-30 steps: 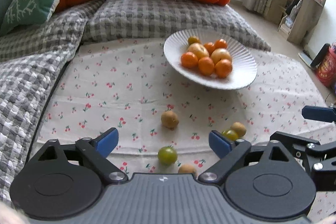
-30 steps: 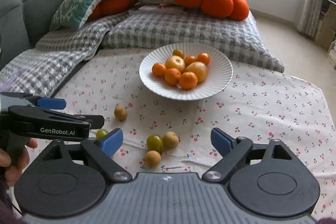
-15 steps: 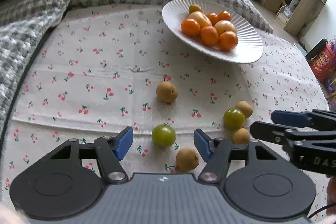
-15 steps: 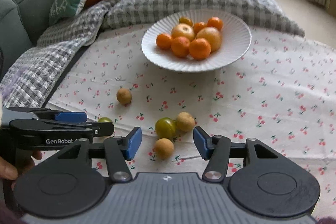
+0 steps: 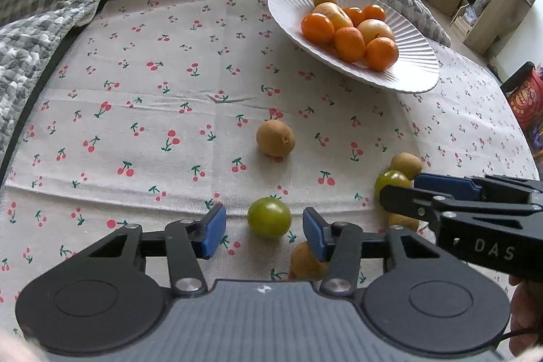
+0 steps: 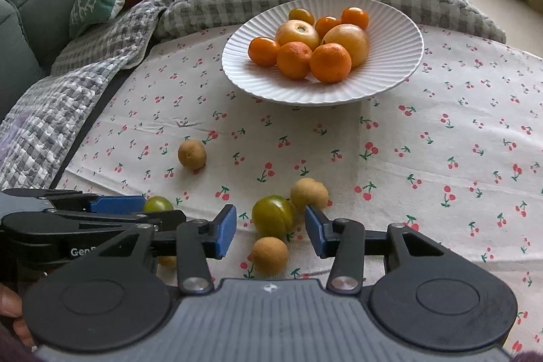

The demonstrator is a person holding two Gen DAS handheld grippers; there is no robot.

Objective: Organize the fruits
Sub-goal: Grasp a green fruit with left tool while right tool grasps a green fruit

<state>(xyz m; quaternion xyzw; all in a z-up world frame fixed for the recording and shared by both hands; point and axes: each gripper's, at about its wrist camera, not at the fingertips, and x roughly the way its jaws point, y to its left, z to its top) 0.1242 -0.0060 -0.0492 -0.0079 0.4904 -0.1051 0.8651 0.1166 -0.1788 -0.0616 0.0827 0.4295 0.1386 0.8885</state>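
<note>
My left gripper point(image 5: 264, 230) and right gripper point(image 6: 270, 229) angled downward side by side, jaws just closing, pads not yet pressing

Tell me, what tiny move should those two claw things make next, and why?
Probably finish closing. Each gripper's jaws have just been closing around a green fruit: the left gripper frames one green fruit, the right gripper another green fruit. Gaps still show beside both, so neither seems gripped yet. Once held, they could go to the white plate.
</note>
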